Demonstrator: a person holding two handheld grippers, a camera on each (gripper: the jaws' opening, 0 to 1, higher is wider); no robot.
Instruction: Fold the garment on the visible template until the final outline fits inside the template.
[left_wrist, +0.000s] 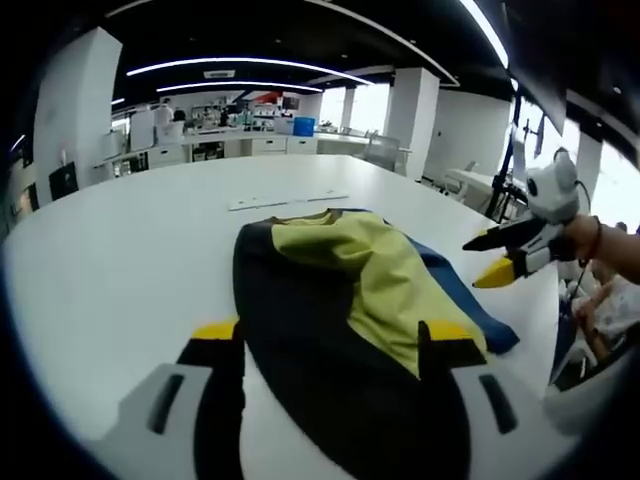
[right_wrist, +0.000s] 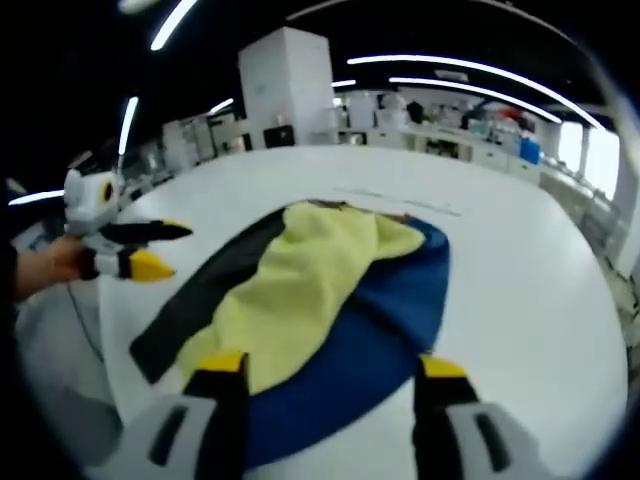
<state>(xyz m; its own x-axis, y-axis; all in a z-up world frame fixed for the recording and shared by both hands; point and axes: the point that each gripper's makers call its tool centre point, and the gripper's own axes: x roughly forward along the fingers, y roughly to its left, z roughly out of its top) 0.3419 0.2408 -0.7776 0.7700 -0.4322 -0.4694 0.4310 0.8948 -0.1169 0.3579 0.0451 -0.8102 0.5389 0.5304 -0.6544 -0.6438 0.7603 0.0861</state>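
In the left gripper view, the left gripper (left_wrist: 330, 345) rises from the bottom of the frame with its two yellow-tipped jaws spread wide and holding nothing. The garment (left_wrist: 350, 300) lies flat on the white table (left_wrist: 120, 250), right between the jaws and a little past them. Its black part sits at the lower middle of the frame, with the yellow part on top and a blue edge at the right. It looks long and runs from the bottom middle up toward the middle of the frame. No words or labels can be read on it.

At the right side of that frame, the right gripper (left_wrist: 490, 260) hangs above the table near the garment's blue edge, held by a hand (left_wrist: 590, 240). Its jaws are a little apart and hold nothing.

In the right gripper view, the right gripper (right_wrist: 330, 365) has its jaws wide apart at the bottom of the frame. The garment (right_wrist: 310, 290) lies between them and beyond, with blue at the lower right, yellow in the middle and black at the left. It stretches from the lower left up toward the middle of the frame.

At the left of that frame, the left gripper (right_wrist: 165, 250) hovers beside the black part, jaws apart.

Farther off, a thin flat white strip (left_wrist: 285, 200) lies on the table past the garment.
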